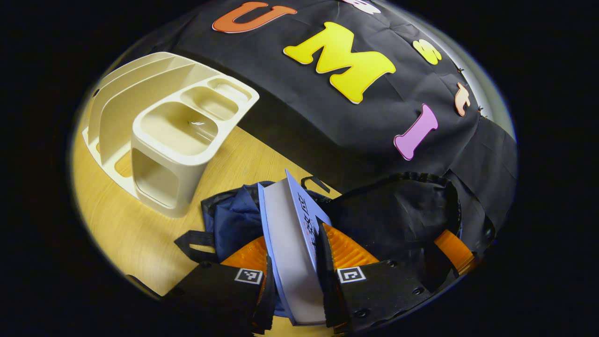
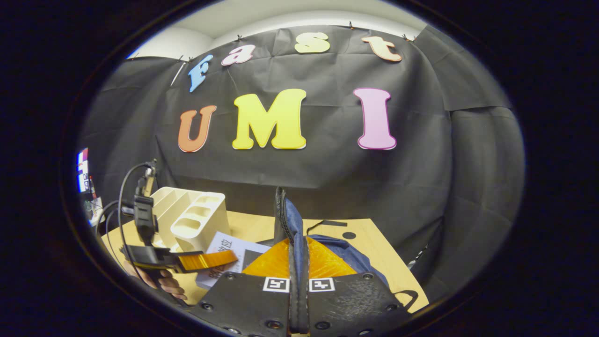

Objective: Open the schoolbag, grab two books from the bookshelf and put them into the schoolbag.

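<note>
The cream bookshelf (image 1: 159, 135) stands on the wooden bench (image 1: 126, 224) close to the black cloth wall at the bench's far edge. Its upright slots and the three open cups along its top hold nothing that can be seen. In the right gripper view the bookshelf (image 2: 194, 220) sits toward the far left corner of the bench (image 2: 374, 252).

The left gripper (image 1: 295, 281) has its jaws closed on a thick book (image 1: 292, 243) with a blue cover, one finger on each cover. The book stands on edge, its pale page block turned up toward the camera, its long axis running straight away from the jaws toward the far edge of the bench. Its far end reaches over the dark blue schoolbag (image 1: 234, 220), which lies crumpled on the bench just beyond the jaws. Whether the book's end is already inside the bag cannot be told.

The right gripper (image 2: 298, 281) has its jaws pinched shut on a fold of the schoolbag (image 2: 292, 229), holding a zippered edge upright. To its left the left gripper (image 2: 196, 260) and the hand (image 2: 161, 281) holding it are seen with the book (image 2: 229, 255) beside the bookshelf.
</note>
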`<act>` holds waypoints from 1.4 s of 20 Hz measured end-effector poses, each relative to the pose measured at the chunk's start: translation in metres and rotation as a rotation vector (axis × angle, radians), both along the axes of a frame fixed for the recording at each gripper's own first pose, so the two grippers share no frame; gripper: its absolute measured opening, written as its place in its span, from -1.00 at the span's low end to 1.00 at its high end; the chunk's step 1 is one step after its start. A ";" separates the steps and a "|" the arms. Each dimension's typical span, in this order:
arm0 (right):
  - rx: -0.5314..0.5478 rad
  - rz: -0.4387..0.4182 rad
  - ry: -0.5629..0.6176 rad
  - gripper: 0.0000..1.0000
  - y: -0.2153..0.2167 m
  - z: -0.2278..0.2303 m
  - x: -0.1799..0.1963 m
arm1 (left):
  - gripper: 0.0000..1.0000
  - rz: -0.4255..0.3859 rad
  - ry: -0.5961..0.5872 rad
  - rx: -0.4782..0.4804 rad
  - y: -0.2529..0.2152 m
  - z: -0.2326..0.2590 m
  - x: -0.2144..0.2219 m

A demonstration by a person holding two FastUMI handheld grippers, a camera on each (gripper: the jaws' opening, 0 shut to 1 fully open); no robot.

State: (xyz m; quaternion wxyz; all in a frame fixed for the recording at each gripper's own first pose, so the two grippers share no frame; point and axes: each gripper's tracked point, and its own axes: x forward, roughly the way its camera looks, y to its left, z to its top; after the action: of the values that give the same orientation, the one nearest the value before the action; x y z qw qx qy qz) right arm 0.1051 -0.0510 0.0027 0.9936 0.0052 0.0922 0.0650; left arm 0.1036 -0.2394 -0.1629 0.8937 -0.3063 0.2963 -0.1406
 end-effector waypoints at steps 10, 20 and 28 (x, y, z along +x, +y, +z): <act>0.050 0.016 -0.012 -0.99 0.005 0.008 -0.002 | -0.12 -0.034 0.013 -0.107 -0.065 -0.025 0.013; 0.032 -0.007 0.014 -0.99 0.005 -0.003 -0.006 | 0.10 0.001 0.004 -0.016 -0.069 -0.044 0.017; 0.088 -0.052 0.098 -0.96 -0.011 -0.032 -0.019 | 0.71 -0.023 -0.022 0.229 -0.032 -0.043 0.005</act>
State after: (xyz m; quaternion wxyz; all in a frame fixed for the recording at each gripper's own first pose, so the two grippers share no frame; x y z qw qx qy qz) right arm 0.0863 -0.0619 -0.0297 0.9881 0.0546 0.1375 0.0430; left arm 0.1087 -0.2711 -0.2060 0.9244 -0.1973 0.3038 -0.1195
